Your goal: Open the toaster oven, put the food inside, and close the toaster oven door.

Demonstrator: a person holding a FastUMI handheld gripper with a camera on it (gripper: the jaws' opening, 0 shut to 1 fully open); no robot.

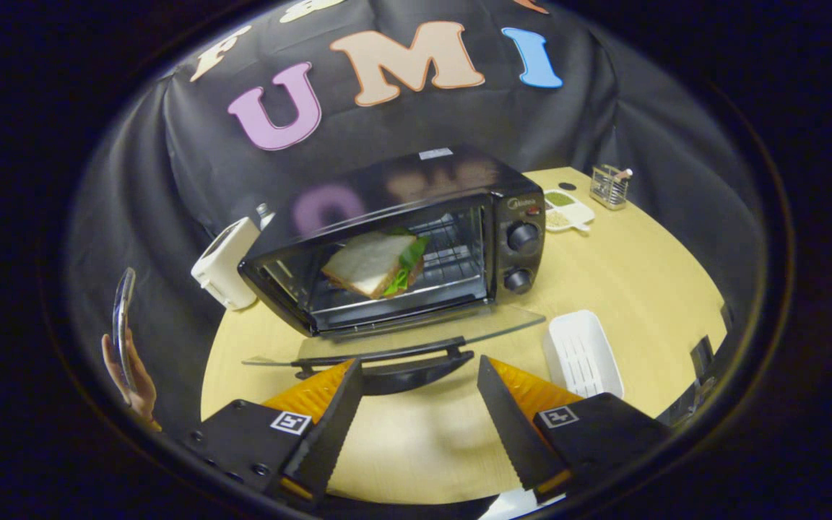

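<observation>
On the round table, as seen from the gripper view, we record the following.

Table (647,274): we see a light wooden top that carries all items listed below.

Toaster oven (416,238): black, standing beyond the fingers, near the middle of the table.

Door (394,339): we find the glass door folded fully down and lying flat, its dark handle (401,360) just ahead of the fingertips.

Sandwich (376,263): we locate the food inside the oven cavity on the wire rack; it is a triangular piece of bread with green leaf showing at its edge.

Knobs (523,237): two round knobs sit one above the other on the oven's front panel, beside the cavity.

Gripper (419,375): we observe the fingers spread wide apart and grasping nothing; both tips sit close to the door handle, whether touching it we cannot tell.

White tray (583,352): slotted, lying on the table beside the open door.

White appliance (227,263): standing just beside the oven on its other side.

Divided dish (566,209): behind the oven, holding greenish contents.

Clear holder (609,186): near the divided dish, at the far table edge.

Hand (131,379): we see a person's hand holding a phone off the table.
</observation>
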